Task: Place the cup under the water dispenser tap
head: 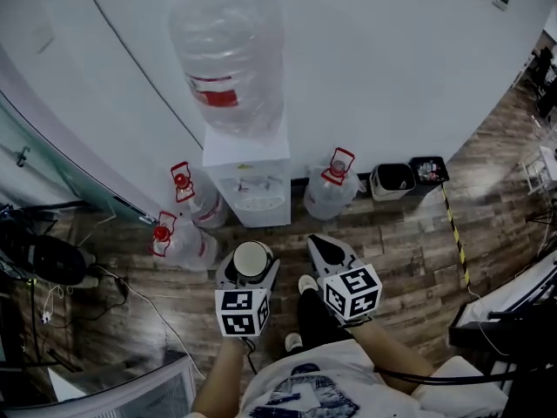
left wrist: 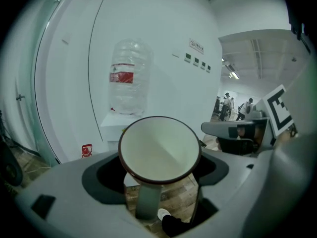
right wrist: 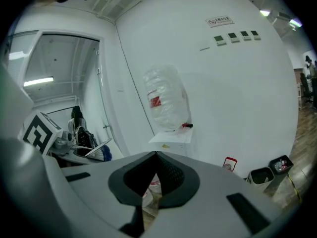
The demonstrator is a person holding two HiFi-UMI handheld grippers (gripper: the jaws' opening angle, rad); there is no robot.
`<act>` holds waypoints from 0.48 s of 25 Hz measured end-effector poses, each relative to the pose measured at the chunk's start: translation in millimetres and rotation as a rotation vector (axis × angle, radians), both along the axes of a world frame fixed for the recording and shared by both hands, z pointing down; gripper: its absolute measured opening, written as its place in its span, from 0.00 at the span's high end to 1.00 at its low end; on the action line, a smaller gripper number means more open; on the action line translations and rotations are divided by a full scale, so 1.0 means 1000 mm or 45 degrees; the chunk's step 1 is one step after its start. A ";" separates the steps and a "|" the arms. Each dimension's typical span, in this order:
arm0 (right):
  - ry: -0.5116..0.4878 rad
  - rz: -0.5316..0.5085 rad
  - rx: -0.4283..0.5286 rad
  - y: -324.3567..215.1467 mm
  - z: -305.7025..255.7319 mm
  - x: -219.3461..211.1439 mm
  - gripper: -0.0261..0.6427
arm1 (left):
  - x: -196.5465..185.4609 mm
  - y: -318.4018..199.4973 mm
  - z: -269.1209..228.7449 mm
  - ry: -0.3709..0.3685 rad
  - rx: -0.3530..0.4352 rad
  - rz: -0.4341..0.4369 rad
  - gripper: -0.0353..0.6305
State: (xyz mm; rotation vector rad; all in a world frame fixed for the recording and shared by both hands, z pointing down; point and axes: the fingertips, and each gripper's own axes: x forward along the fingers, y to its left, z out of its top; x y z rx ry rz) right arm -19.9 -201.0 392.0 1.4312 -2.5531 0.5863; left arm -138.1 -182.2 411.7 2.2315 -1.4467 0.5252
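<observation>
A white cup with a dark red rim sits between the jaws of my left gripper, which is shut on it; from the head view the cup shows as a pale round mouth at the tip of the left gripper. The white water dispenser stands against the wall straight ahead, with a clear bottle on top and its tap recess facing me. My right gripper is held beside the left one, shut with nothing in it. In the right gripper view the dispenser is ahead.
Three spare water bottles with red handles stand on the wood floor on both sides of the dispenser. Two small bins sit to the right by the wall. A glass partition runs along the left.
</observation>
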 end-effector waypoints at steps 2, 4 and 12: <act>-0.004 -0.004 -0.017 -0.022 0.011 0.003 0.93 | 0.002 -0.020 0.010 -0.008 -0.012 0.000 0.30; -0.002 -0.010 -0.034 -0.042 0.023 0.006 0.93 | 0.004 -0.039 0.023 -0.017 -0.029 -0.003 0.30; -0.007 -0.018 -0.074 -0.111 0.085 0.015 0.93 | 0.013 -0.110 0.084 -0.037 -0.046 0.001 0.30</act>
